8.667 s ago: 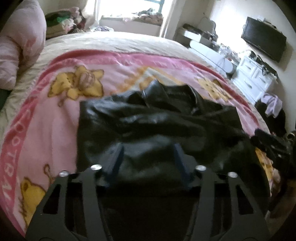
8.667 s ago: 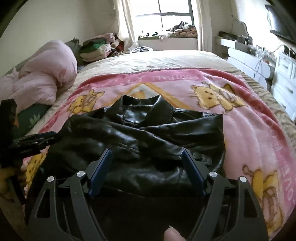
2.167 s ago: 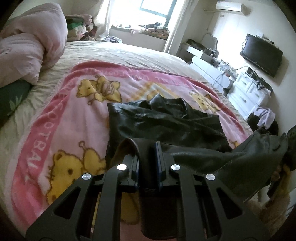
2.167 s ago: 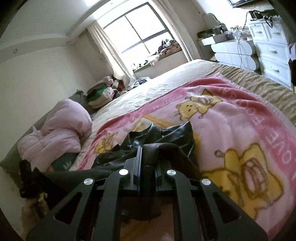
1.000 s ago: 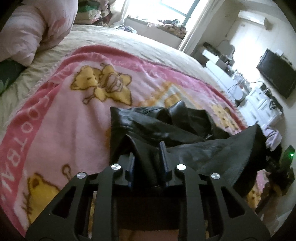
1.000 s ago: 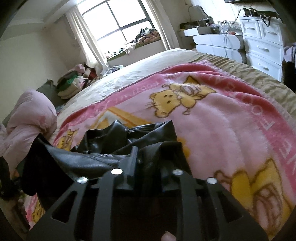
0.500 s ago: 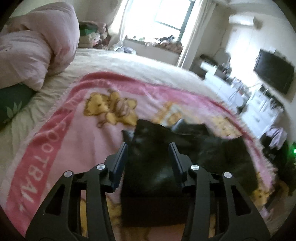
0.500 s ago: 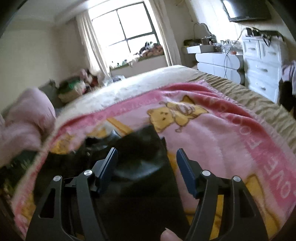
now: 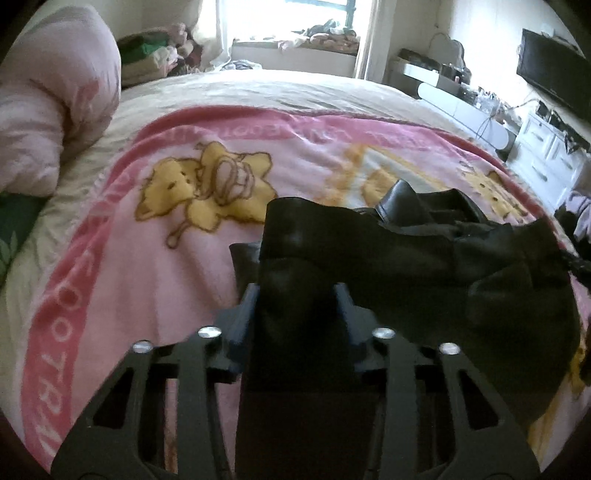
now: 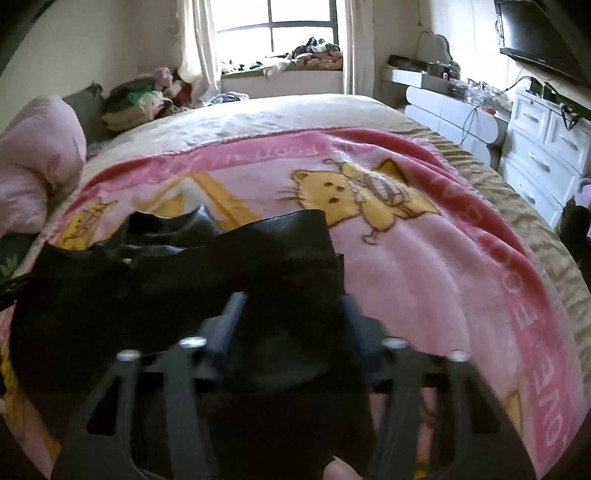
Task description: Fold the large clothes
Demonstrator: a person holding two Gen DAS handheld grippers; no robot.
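We are at the bottom fold of the jacket (image 9: 424, 258): it lies on the pink blanket (image 9: 147, 258) on the bed (image 9: 295, 88), and its lower half appears doubled up over the upper part, the folded edge reaching almost to the collar (image 9: 402, 201). Our left gripper (image 9: 298, 306) has its fingers spread, with black leather lying loose between them rather than pinched. Our right gripper (image 10: 291, 314) is likewise open, a flap of jacket slack in the gap.

We judge the fold laid and released. The next move calls for backing both grippers out without dragging the leather, then pressing or evening the bundle, since the stiff material looks likely to spring up. A side fold may follow to make it compact.

The left view shows the jacket's left edge against the blanket and the collar poking out past the fold; it also shows the bundle bulging toward the right. The right view shows the other edge, ending squarely on the blanket, and a fingertip (image 10: 341, 470) at the bottom rim. Only the right view shows the window (image 10: 295, 33) plainly; the pillow (image 9: 48, 110) fills more of the left one.
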